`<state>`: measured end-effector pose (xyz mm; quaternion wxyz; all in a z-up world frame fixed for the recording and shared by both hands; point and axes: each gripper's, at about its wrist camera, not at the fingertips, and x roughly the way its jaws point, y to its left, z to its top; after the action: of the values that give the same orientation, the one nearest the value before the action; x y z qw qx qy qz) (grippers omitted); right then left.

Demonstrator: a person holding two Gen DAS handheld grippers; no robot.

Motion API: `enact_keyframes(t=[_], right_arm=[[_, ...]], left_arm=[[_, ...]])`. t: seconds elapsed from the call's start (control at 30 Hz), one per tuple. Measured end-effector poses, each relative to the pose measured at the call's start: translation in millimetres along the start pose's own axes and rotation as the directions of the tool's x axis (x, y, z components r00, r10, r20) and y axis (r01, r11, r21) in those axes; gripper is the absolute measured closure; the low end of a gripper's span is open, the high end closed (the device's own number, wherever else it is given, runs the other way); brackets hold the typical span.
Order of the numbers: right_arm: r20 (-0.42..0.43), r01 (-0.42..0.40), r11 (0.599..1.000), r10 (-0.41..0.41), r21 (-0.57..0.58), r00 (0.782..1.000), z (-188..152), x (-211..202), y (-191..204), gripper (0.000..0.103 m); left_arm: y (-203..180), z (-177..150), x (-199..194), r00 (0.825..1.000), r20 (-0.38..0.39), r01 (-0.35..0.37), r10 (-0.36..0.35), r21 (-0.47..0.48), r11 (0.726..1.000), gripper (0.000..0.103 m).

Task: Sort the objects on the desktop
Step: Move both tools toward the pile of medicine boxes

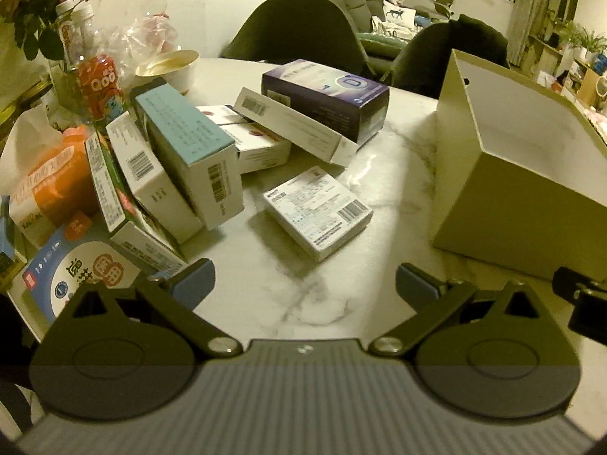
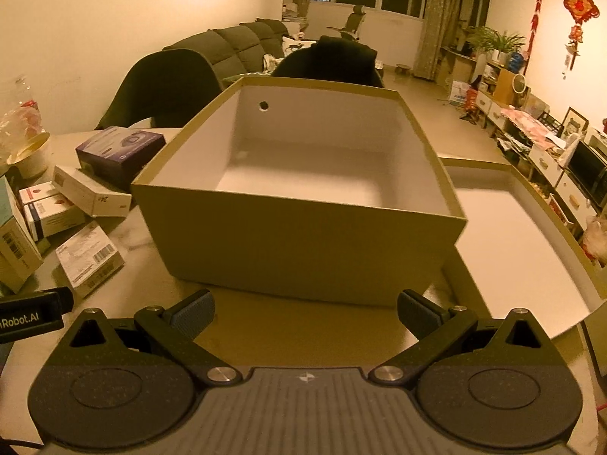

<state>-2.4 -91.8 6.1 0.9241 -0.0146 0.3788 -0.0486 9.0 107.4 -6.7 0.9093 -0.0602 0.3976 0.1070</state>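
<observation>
Both tongs apart & empty over the bench, small boxes piled left, open carton right.

L tongs (image 1: 305,284) sit lower centre of the left wrist view, jaws wide, nothing between them, bare marble bench (image 1: 379,174) in the gap. Flat white box (image 1: 318,211) lies alone mid-frame, just beyond the jaws. Pile of boxes (image 1: 182,174) leans together at left; purple box (image 1: 326,98) up centre rests on others. Tissue pack (image 1: 53,185) far left, w/ bottle (image 1: 100,87) and bowl (image 1: 170,68) upper left. R tongs (image 2: 305,313) lower centre of the right wrist view, jaws also wide, empty, facing the carton (image 2: 299,242); its inside is bare. Lid (image 2: 523,250) lies right of the carton, touching it.
</observation>
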Motion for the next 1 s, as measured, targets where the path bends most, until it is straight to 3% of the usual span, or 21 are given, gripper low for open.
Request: enact_keyframes(t=[0.7,1.0], right_arm=[[0.007,-0.034,0.999,0.035,-0.031,0.999,3,0,22,0.000],[0.009,-0.045,0.998,0.045,-0.033,0.999,2,0,25,0.000]], left_arm=[[13,1,1,0.998,0.033,-0.046,0.046,-0.017,0.999,0.000],[11,-3,0,0.997,0.064,-0.043,0.042,0.023,0.999,0.000]])
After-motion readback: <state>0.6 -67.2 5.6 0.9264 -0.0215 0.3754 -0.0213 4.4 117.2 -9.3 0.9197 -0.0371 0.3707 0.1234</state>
